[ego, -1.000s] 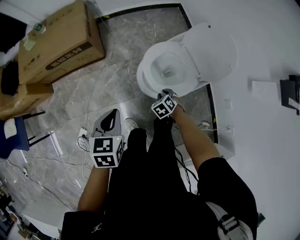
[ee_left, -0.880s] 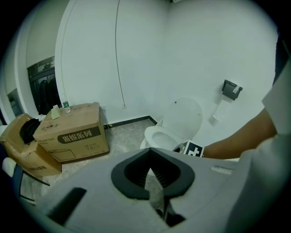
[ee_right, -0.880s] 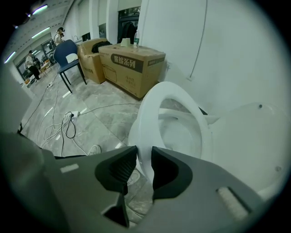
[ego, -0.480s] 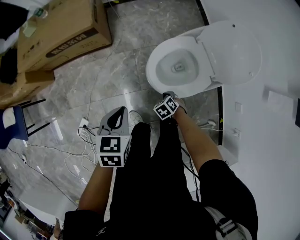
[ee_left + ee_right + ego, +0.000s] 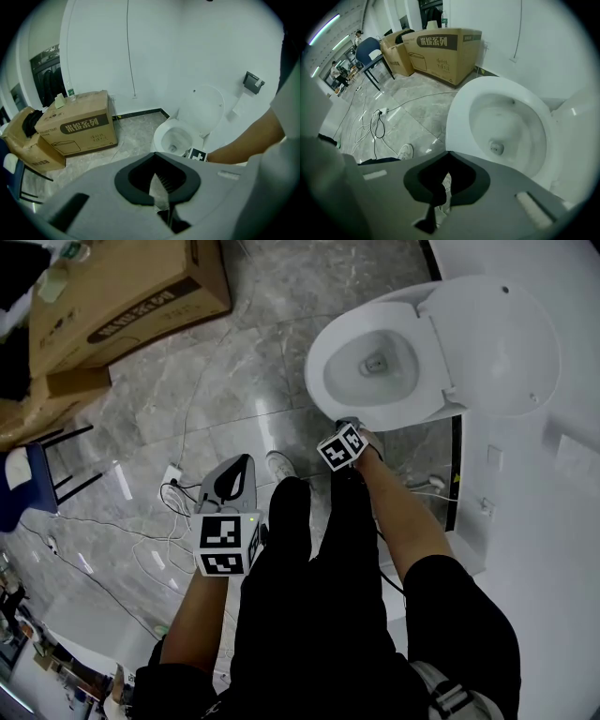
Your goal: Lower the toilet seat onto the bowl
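Toilet seat (image 5: 370,317) upper right of head view — looks flat on bowl (image 5: 375,367) already. Lid (image 5: 497,343) up behind it. Right tool (image 5: 349,425) pressed together, empty, by bowl front. Left tool (image 5: 239,467) together, empty, lower left over floor (image 5: 187,381). Job looks done.

Black trousers (image 5: 309,596), black sleeves (image 5: 455,601), white shoes (image 5: 279,463); grey left tool (image 5: 244,461) and right tool (image 5: 349,422) bear black-and-white marker cubes (image 5: 225,545).

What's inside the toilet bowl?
Inside the toilet bowl you can see its smooth white wall and the drain hole at the bottom, and nothing else lies in it. What is down the hole or tucked under the rim is covered and cannot be seen.
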